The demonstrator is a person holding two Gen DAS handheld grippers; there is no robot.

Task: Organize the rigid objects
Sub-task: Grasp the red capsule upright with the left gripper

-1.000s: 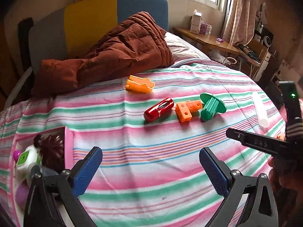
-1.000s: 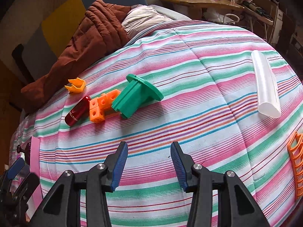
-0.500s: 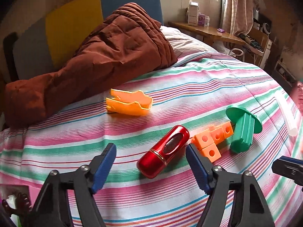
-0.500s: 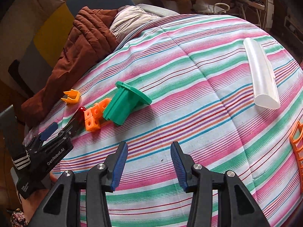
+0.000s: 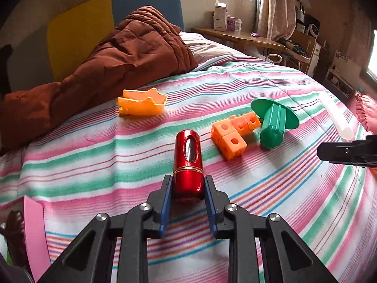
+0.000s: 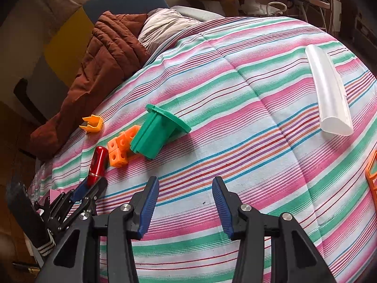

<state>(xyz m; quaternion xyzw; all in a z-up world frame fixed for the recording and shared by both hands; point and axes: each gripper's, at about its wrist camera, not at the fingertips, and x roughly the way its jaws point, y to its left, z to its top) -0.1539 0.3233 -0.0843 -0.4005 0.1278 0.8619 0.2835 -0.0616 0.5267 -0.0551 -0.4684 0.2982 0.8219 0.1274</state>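
A shiny red capsule-shaped case (image 5: 187,158) lies on the striped bedspread (image 5: 94,151). My left gripper (image 5: 187,184) is shut on its near end; it also shows in the right wrist view (image 6: 90,185), with the red case (image 6: 97,162) between its pads. Beyond lie linked orange cubes (image 5: 233,134), a green flanged peg (image 5: 274,122) and an orange star-shaped mould (image 5: 141,102). My right gripper (image 6: 185,198) is open and empty above the bedspread, nearer than the green peg (image 6: 155,132) and the orange cubes (image 6: 120,147).
A brown quilt (image 5: 106,63) is heaped at the head of the bed. A pink box (image 5: 33,233) with toys stands at the near left. A white translucent tube (image 6: 329,92) lies at the right, and an orange plastic piece (image 6: 372,176) at the right edge.
My left gripper moved forward to the red case and closed on its near end. My right gripper stayed open, shifting only slightly.
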